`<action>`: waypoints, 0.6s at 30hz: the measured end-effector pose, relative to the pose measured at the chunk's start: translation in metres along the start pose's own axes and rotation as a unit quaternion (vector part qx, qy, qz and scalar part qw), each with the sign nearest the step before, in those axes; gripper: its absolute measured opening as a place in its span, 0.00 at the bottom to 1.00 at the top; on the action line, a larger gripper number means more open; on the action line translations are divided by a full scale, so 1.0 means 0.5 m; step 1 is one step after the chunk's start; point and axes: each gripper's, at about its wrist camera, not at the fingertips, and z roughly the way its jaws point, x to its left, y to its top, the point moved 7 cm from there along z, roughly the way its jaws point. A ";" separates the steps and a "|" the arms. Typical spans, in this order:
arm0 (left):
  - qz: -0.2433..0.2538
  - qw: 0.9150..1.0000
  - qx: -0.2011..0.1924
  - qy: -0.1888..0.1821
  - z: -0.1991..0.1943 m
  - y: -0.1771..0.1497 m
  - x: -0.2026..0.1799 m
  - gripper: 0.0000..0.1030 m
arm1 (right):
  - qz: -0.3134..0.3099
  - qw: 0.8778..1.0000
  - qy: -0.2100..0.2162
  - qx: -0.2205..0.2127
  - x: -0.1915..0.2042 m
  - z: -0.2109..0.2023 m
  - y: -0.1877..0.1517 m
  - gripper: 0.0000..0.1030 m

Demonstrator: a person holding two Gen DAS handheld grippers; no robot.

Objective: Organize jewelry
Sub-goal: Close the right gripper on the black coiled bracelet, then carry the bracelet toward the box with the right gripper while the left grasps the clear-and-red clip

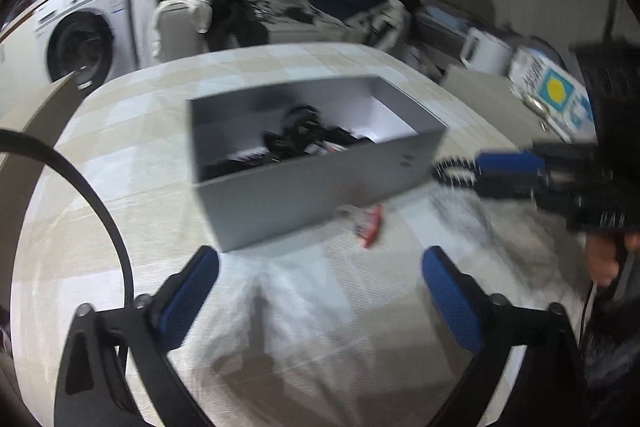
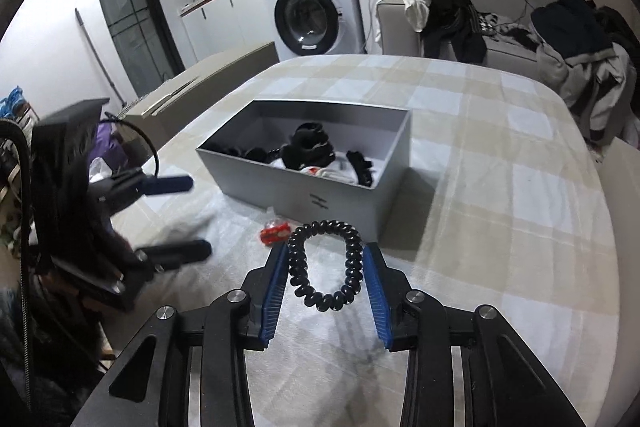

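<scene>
Landmark: the grey box [image 2: 320,163] stands open on the checked counter [image 2: 500,187], already holding dark hair ties and other small pieces.
Thing in hand: a black spiral hair tie [image 2: 326,263] sits between the blue pads of the right hand-held gripper [image 2: 326,281], which is closed in to a narrow span on its two sides.
Long axis: the loop is stretched along the fingers, pointing toward the box's near wall.
Direction to box: the box lies straight ahead of the right hand-held gripper and a little above it in the right wrist view; the near corner is just beyond the loop's far end.
Nearer arm: the right one, judged from its view; it carries the tie.
Left hand-held gripper [image 1: 320,291]: spread wide, holding nothing, off the box's left side.
Loose piece: a small red item [image 2: 275,230] lies on the counter just beside the box's near wall, between both tools.
Likely next: lift over the rim and release.
</scene>
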 end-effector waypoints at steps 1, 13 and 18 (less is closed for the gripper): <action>0.012 1.000 0.006 -0.004 0.007 -0.001 -0.011 0.84 | 0.002 1.000 -0.001 -0.002 -0.003 -0.005 0.001 0.35; 0.045 0.999 0.020 -0.014 0.042 0.016 -0.055 0.79 | 0.013 1.000 0.006 -0.014 -0.017 -0.023 -0.003 0.35; 0.043 0.999 0.025 -0.007 0.052 0.021 -0.056 0.62 | 0.018 1.000 0.005 -0.019 -0.027 -0.031 -0.002 0.35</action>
